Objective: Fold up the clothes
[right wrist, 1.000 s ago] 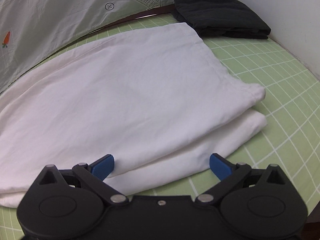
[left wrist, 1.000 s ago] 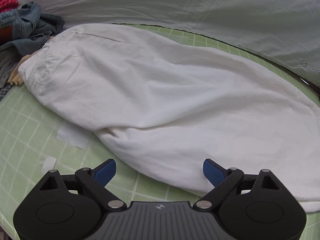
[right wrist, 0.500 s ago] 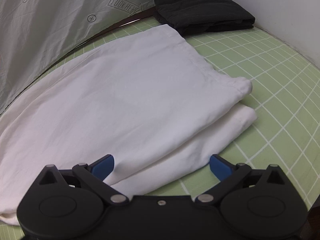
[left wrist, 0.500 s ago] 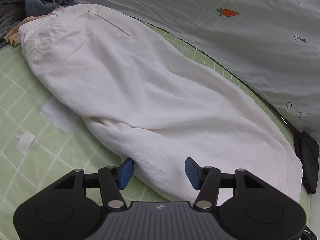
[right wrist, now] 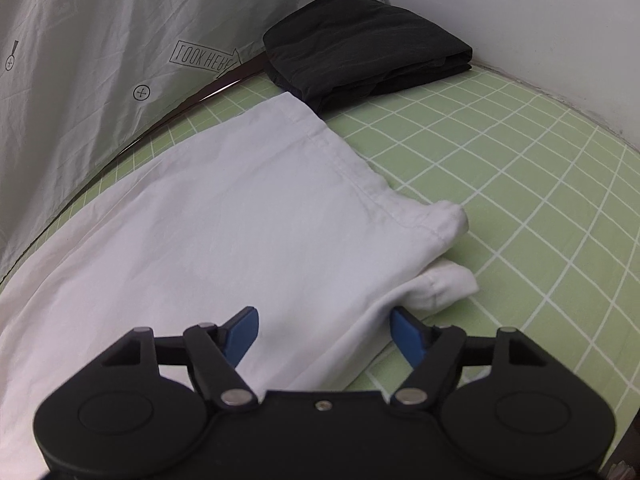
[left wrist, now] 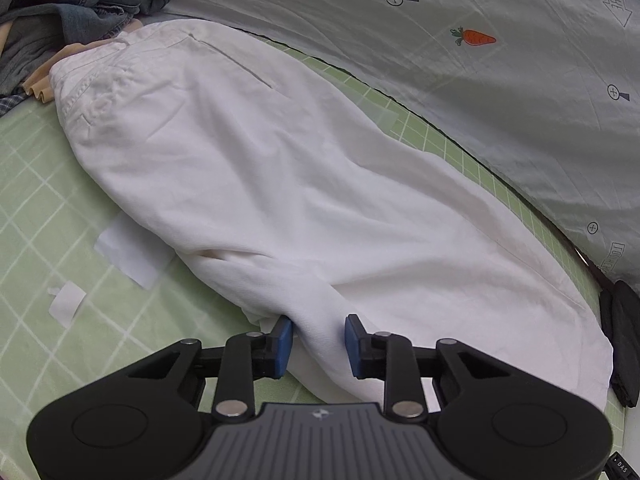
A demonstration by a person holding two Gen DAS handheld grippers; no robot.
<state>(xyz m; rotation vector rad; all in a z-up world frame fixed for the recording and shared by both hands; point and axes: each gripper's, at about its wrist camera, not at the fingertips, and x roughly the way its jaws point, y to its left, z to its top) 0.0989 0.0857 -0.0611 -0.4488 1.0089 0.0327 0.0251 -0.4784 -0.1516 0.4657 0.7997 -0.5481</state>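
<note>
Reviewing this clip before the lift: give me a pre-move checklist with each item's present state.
1. Left gripper has the near edge of the white cotton trousers between its closing jaws: ok.
2. Left pads fully clamped: cannot tell.
3. Right gripper straddles the trouser fabric near the hems, jaws closing: ok.
4. Right pads pressing cloth: not ok, gaps show.
5. Both trouser legs stacked and aligned at hems: ok, roughly.
6. Folded black garment clear of the trousers: cannot tell, its edge is very close.
</note>
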